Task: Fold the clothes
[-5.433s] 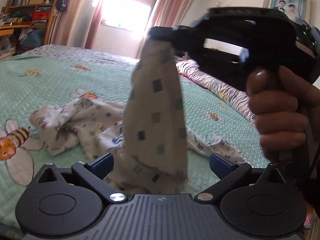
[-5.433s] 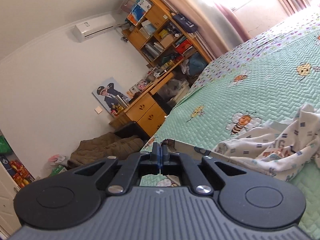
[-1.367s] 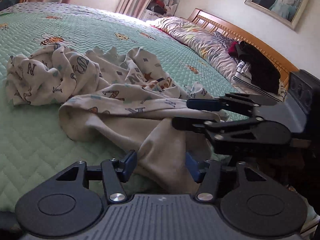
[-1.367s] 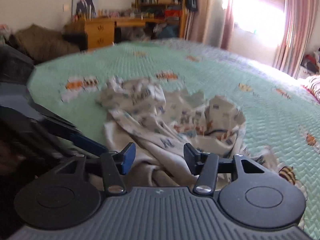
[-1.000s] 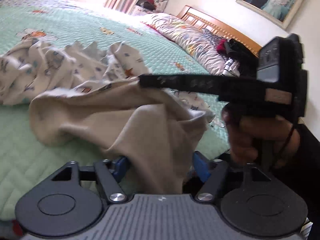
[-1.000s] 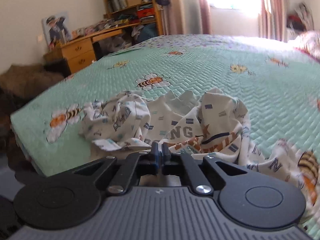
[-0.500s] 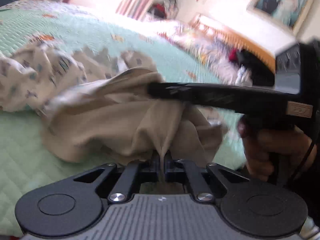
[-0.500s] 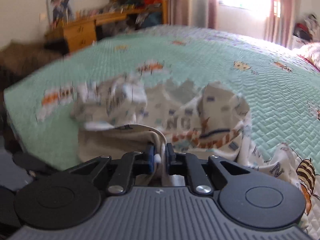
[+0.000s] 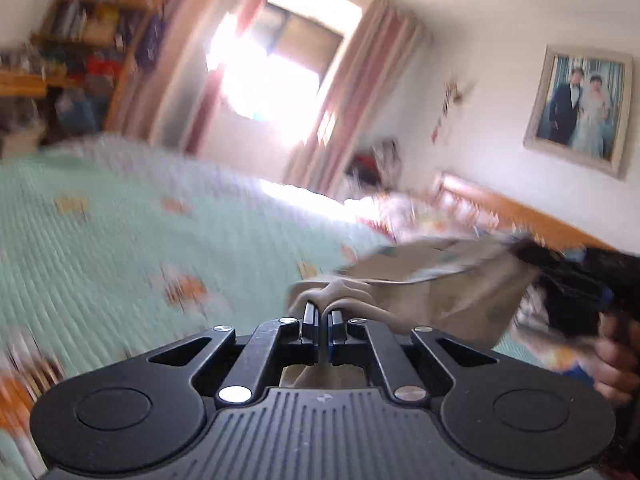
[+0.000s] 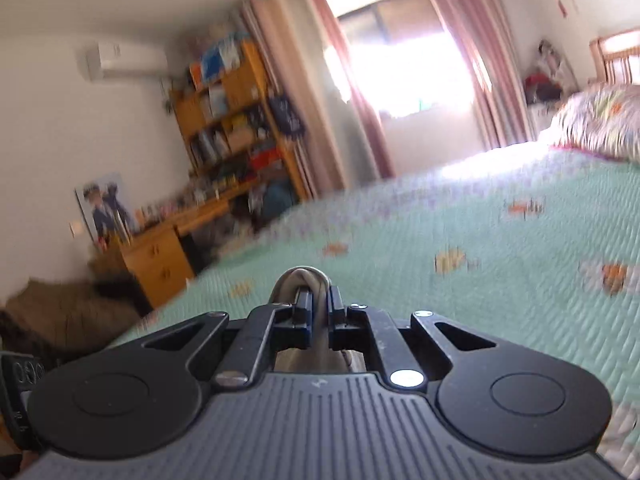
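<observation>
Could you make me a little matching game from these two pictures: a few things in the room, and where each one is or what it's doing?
Things:
1. garment
2. framed photo
3. air conditioner
4. bedspread

Places or states:
A. high on the wall, above the bookshelf
B. pinched by both grippers
C. green, covering the bed
D. on the wall above the headboard

Pairs: 1-B, 2-D, 3-A, 4-C

left hand-held gripper: clamped on cloth | right hand-held gripper: clamped on cloth, near level
</observation>
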`<state>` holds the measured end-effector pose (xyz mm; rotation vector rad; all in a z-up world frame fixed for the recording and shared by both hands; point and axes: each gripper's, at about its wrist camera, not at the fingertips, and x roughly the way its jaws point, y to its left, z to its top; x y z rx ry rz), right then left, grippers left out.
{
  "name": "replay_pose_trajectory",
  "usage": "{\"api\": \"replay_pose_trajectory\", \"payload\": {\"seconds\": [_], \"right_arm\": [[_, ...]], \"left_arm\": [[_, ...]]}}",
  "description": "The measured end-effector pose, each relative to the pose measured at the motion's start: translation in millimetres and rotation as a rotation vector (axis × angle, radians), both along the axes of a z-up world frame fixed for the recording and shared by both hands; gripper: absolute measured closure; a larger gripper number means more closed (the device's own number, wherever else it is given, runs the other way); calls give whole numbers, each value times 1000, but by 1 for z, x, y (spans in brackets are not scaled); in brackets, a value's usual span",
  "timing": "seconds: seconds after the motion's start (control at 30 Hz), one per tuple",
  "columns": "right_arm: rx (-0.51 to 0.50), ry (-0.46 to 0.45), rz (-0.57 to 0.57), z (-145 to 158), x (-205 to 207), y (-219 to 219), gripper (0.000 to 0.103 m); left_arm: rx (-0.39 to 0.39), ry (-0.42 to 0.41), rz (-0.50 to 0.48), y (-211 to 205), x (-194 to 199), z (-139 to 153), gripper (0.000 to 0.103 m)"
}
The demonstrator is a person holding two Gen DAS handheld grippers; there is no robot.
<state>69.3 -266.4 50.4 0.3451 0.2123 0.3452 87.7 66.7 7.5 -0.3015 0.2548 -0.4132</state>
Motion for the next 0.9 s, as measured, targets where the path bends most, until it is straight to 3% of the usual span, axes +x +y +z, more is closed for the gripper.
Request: {"api": "replay_pose_trajectory", "payload": {"seconds": [0.1, 0.2, 0.27, 0.4, 0.47, 0.5, 0.6, 0.7, 0.77, 0.87, 0.9], "right_arm": [[81, -22, -57, 25, -7, -19, 96], [176, 106, -93, 3, 7, -32, 96], [196, 216, -118, -27, 17, -32, 95], [190, 506, -94, -111, 41, -18, 92], [162, 602, -96, -141, 42, -11, 90], [142, 622, -99, -151, 36, -6, 90], [85, 559, -73, -150, 16, 5, 86], [-51, 408, -109, -128, 0, 11, 73], [-138, 295, -129, -112, -8, 15, 72], [-244, 162, 43, -99, -21, 39, 62], [-300, 153, 122, -102, -23, 55, 51]], "left_arm": [[-36, -127, 17, 27, -12, 54, 100], [-26, -147, -1, 29, -24, 63, 100], [-6, -80, -20, 23, -28, 40, 100], [-7, 214, -38, 16, -21, -54, 100], [3, 326, -16, 18, -24, -96, 99], [-7, 344, -11, 21, -26, -105, 99], [-47, 352, -7, 33, -33, -115, 99], [-61, 328, 3, 43, -30, -106, 96], [-63, 310, 9, 45, -29, -98, 89], [-59, 305, 8, 49, -28, -95, 86], [-55, 308, 8, 49, -27, -96, 86]]}}
